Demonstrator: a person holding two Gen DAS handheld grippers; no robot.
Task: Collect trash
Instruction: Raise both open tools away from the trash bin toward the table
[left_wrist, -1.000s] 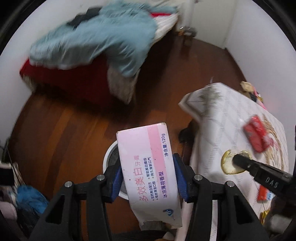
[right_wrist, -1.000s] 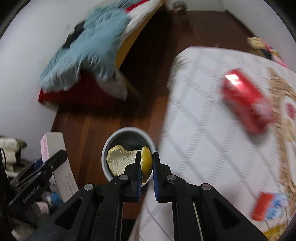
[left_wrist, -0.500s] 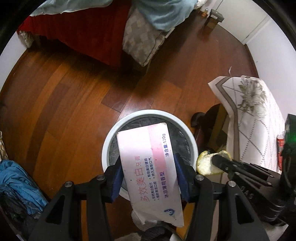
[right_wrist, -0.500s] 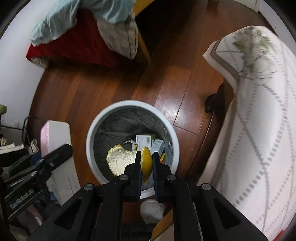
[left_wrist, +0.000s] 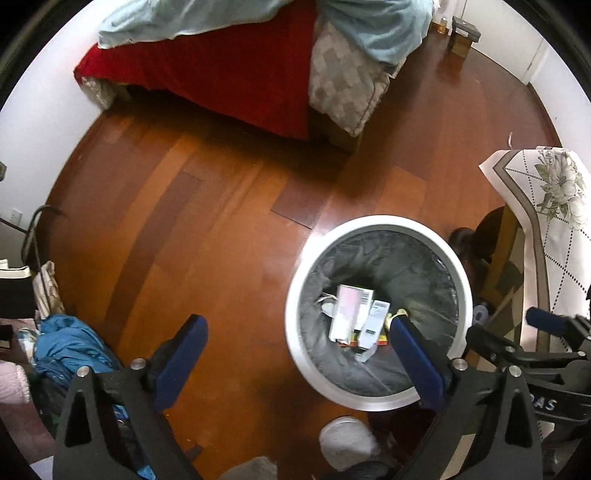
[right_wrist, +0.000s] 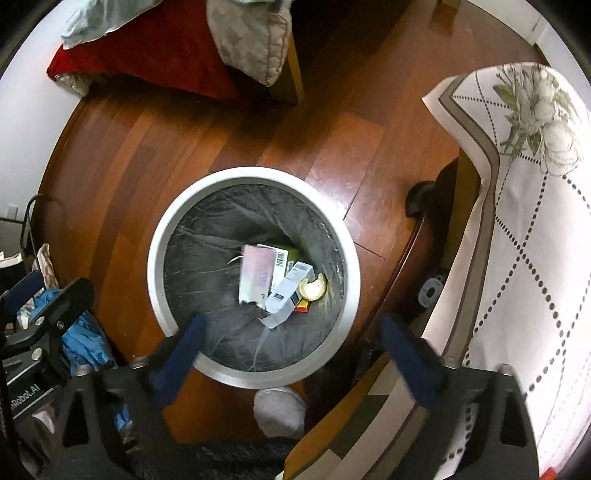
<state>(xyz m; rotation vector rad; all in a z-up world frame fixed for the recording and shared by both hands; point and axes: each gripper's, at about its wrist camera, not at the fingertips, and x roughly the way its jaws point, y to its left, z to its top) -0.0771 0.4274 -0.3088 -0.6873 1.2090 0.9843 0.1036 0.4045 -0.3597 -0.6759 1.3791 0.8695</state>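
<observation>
We look down over a white bin (right_wrist: 255, 177) lined with a dark bag, standing on a reddish wood floor (left_wrist: 207, 206).

Right gripper (right_wrist: 291, 341): its jaws are opening, already spread wide, with nothing between them. Its blue pads (right_wrist: 181, 350) sit at the near rim of the bin, one over the rim itself, the other off to the side toward a table draped in a white patterned cloth (right_wrist: 524, 229). The bin's mouth lies just ahead of and between the fingers.

Left gripper (left_wrist: 297, 360): its jaws are opening too, wide apart and holding nothing. One blue pad (left_wrist: 181, 356) hangs over bare floor, the other overlaps the near side of the bin, which sits ahead and toward the cloth-covered table.

Trash in the bin bottom: a pink-and-white box (right_wrist: 256, 273) lies flat, just ahead of the right gripper's fingers. Touching it on the table side is a smaller white carton (right_wrist: 288, 291), and behind both a green box (right_wrist: 286, 254) shows a barcode. A yellow piece of peel (right_wrist: 314, 286) rests against the white carton, on the side toward the table. From the left wrist view the same pink box (left_wrist: 347, 308) lies close ahead of the finger that overlaps the bin.

Beyond the fingers, well apart from the bin, a bed with a red cover (left_wrist: 229, 70) and pale blue blanket (left_wrist: 373, 26). Blue cloth (left_wrist: 70, 347) is piled on the floor outside the left gripper's outer finger. The other gripper's black frame shows at the edge of each view.
</observation>
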